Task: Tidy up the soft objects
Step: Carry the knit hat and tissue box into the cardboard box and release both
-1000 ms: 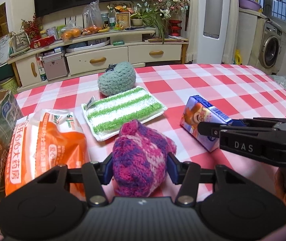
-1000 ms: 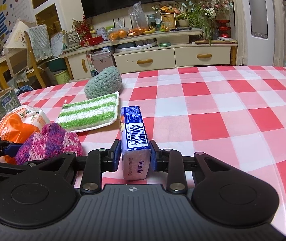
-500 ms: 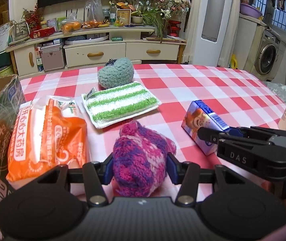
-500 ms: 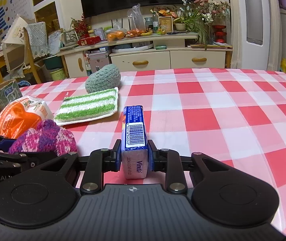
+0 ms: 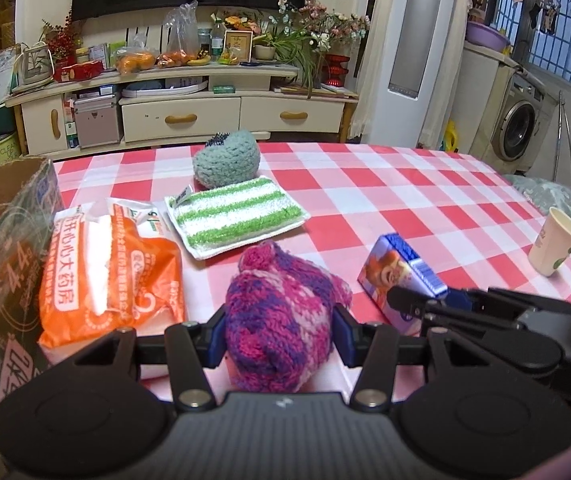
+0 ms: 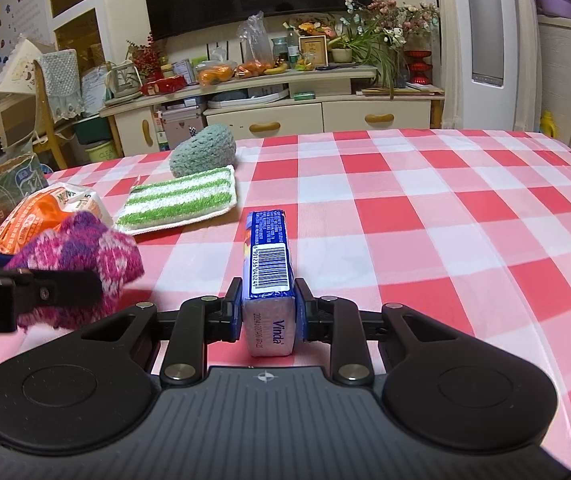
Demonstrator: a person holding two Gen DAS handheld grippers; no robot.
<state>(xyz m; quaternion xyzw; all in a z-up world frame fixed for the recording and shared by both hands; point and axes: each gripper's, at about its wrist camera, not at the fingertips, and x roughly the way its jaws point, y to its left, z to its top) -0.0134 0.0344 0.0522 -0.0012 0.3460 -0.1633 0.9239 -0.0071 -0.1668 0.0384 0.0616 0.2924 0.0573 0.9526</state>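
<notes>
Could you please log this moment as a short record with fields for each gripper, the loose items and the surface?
left gripper: shut on pink and purple knitted item
right gripper: shut on blue tissue pack
loose soft items: grey-green knitted item, green striped cloth, orange packet
surface: red checked tablecloth
container: cardboard box at left edge
other: paper cup

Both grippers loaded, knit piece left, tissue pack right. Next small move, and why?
Probably swing the left gripper, shut on the pink knit piece, left toward the cardboard box. The right gripper already grips the tissue pack.
</notes>
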